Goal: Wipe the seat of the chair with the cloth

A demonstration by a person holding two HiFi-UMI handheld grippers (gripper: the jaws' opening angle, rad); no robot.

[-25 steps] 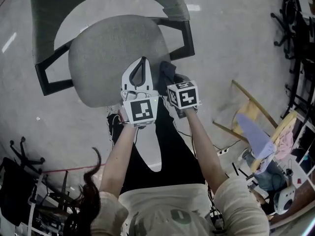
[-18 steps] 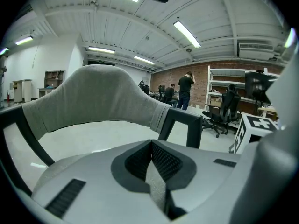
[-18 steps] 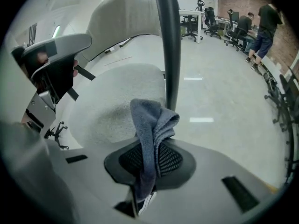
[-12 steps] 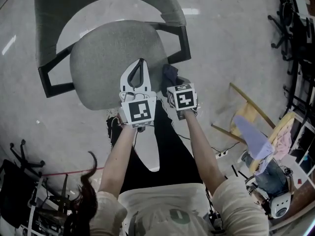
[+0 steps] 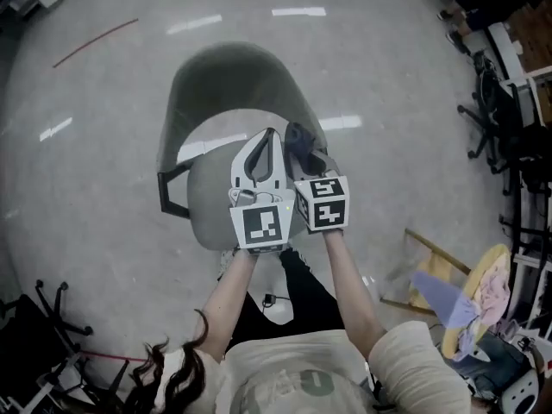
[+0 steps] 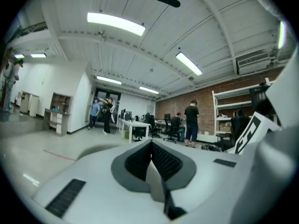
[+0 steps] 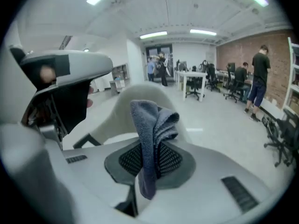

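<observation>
In the head view a grey chair stands below me, with its seat [image 5: 205,203] and curved backrest [image 5: 226,78]. Both grippers are held up over the seat's right half, apart from it. My left gripper [image 5: 272,134] is white and shut, with nothing between its jaws [image 6: 152,146]. My right gripper [image 5: 299,149] is shut on a blue-grey cloth [image 5: 296,134]. In the right gripper view the cloth [image 7: 150,125] sticks up folded from between the jaws, and the chair's backrest [image 7: 140,93] shows behind it.
A wooden frame with a lilac cloth [image 5: 448,293] stands on the floor at the lower right. Black office chairs [image 5: 493,119] line the right edge, and a black chair base [image 5: 34,322] lies at the lower left. Desks and standing people [image 6: 192,121] are far across the room.
Both grippers have lifted off the seat and now point level across the room. The head view has pulled back, so the chair looks smaller. The cloth stays in the right gripper.
</observation>
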